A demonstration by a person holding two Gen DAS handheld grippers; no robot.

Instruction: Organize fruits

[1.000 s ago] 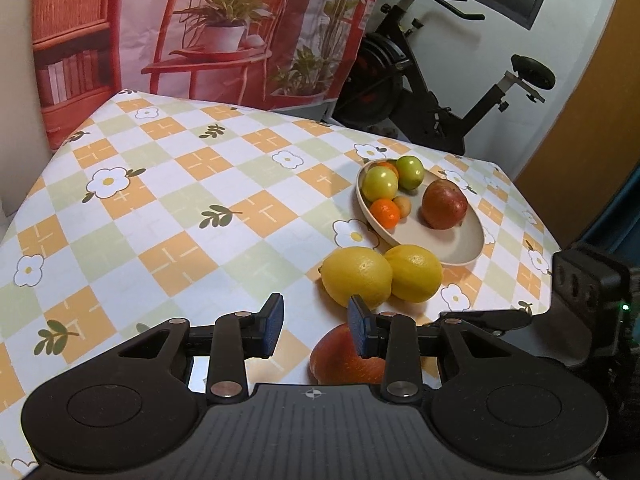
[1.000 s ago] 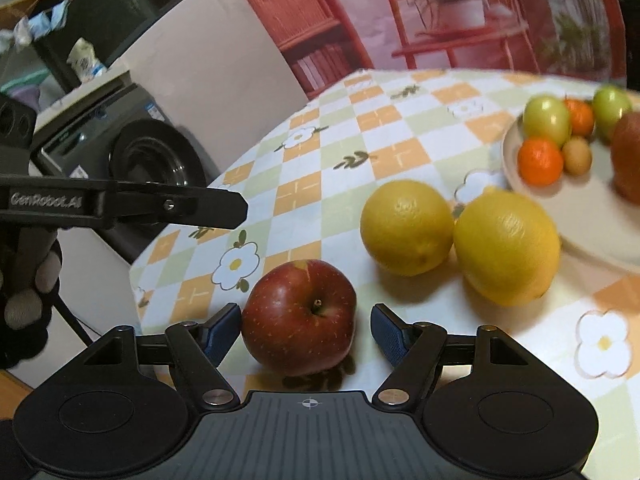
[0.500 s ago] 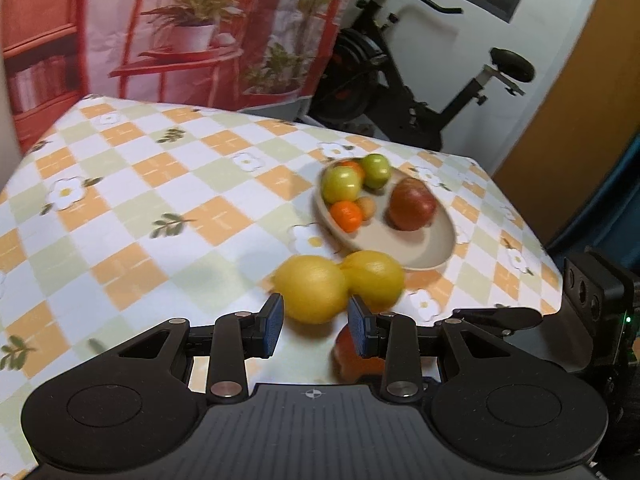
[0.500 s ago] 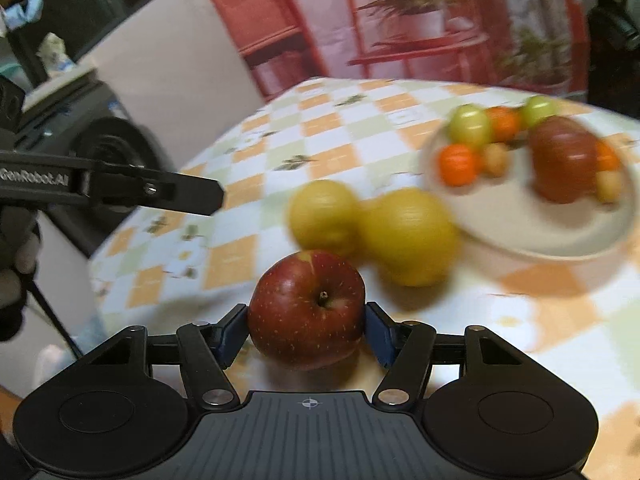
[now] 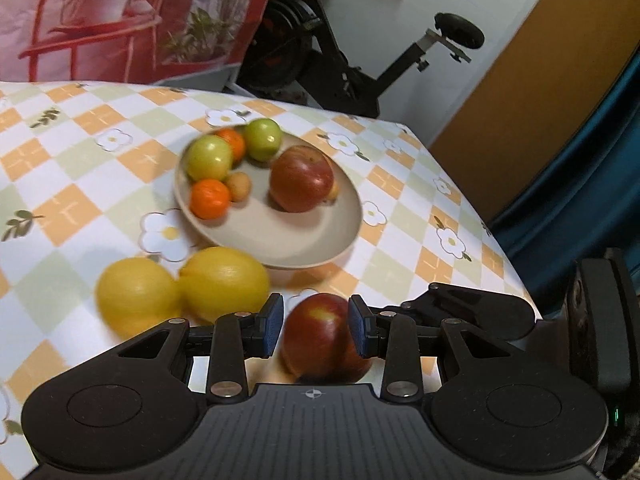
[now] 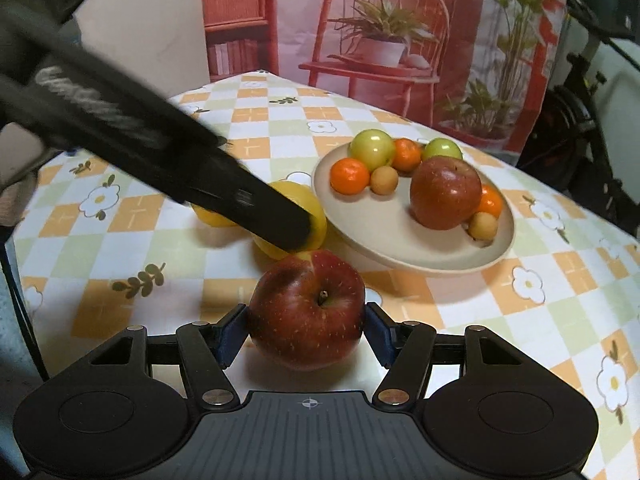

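The right gripper (image 6: 306, 326) has a red apple (image 6: 308, 308) clamped between its two blue pads, one pad pressed to each flank of the fruit, the jaws held roughly half apart by the apple's width; the stem dimple faces the camera; the apple sits low over the checked tablecloth (image 6: 532, 312), just in front of the plate, though whether it rests on the cloth or is lifted clear I cannot tell. The left gripper (image 5: 316, 330) stands nearly closed, its blue pads (image 5: 273, 330) a narrow gap apart and holding nothing; in its own view the same apple (image 5: 320, 340) appears behind and below the gap, blurred, and not between the pads. In the right view the left gripper's black finger (image 6: 224, 192) reaches in from the upper left, its tip lying across two lemons (image 6: 308, 208) that sit side by side touching each other on the cloth, just beside the plate's near rim; whether the tip touches the lemon I cannot tell. The beige plate (image 6: 384, 240) holds a second red apple (image 6: 445, 194), two green apples (image 6: 373, 148), several small oranges (image 6: 349, 175) and small tan round fruits (image 6: 384, 180). An exercise bike (image 5: 340, 52) stands beyond the table.
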